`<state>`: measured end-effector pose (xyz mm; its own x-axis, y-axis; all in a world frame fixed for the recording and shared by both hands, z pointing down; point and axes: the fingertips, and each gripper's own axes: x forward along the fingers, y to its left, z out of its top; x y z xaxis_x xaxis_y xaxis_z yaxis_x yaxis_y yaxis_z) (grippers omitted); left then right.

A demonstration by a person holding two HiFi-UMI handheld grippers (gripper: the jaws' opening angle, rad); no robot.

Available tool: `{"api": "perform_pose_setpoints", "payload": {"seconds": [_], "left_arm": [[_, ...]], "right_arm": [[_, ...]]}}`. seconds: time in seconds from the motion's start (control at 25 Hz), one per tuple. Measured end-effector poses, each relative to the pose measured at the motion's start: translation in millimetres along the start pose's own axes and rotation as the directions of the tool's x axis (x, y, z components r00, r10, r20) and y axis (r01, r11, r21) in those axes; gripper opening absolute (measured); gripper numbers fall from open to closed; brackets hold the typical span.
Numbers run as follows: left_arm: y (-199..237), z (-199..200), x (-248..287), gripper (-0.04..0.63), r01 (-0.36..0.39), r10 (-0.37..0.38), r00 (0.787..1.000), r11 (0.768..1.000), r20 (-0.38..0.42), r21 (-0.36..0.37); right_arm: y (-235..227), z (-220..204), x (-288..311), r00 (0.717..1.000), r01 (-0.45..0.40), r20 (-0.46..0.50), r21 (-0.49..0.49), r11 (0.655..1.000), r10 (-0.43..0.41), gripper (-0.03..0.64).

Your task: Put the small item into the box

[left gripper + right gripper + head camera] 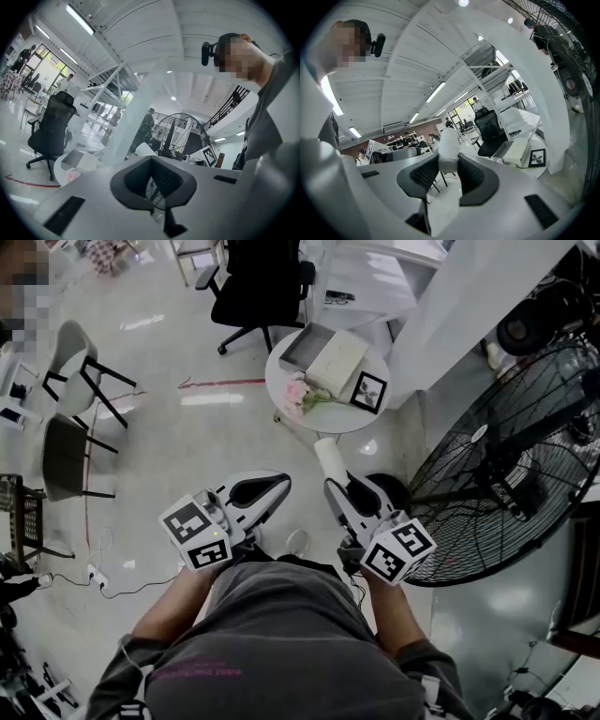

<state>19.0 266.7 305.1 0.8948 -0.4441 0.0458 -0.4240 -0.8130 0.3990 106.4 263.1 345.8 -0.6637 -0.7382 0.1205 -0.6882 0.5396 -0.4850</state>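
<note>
Head view: the right tongs [336, 486] are clenched on a small white cylinder [329, 457], whose free end juts out toward the round desk [323, 420]. The left tongs [279, 484] are held beside them, well short of the desk. The open box [302, 346] sits at the desk's far edge with its lid [339, 362] lying against it. A pink flower [298, 393] and a framed picture [368, 392] lie along the near edge. The step in hand seems to be carrying the cylinder over to the box. To do it well, go in high over the flower and picture, and keep the right elbow off the big fan [506, 465].

Left gripper view: the left tongs [151, 158] have their tips together with nothing between them. The box [74, 159] shows far off to the left. This hand could steady the box wall if it slides.

Right gripper view: the right tongs [449, 161] pinch the cylinder [449, 146] near its base, so most of its length stands clear. The box [513, 151] lies ahead to the right. With so low a hold, the cylinder could pivot. Hold the squeeze, lower it inside the walls, and only then let go.
</note>
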Motion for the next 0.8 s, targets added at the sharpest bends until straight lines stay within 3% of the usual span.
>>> {"api": "perform_pose_setpoints", "payload": {"seconds": [0.48,0.8], "left_arm": [[7.2,4.0,2.7,0.014,-0.012,0.012,1.000,1.000,-0.003,0.004],[34.2,11.4,7.5,0.015,0.000,0.000,1.000,1.000,-0.006,-0.001]], "right_arm": [[-9.9,2.9,2.2,1.000,0.005,0.001,0.008,1.000,-0.005,0.132],[-20.7,6.9,22.8,1.000,0.026,-0.001,0.018,1.000,-0.026,0.132]]}}
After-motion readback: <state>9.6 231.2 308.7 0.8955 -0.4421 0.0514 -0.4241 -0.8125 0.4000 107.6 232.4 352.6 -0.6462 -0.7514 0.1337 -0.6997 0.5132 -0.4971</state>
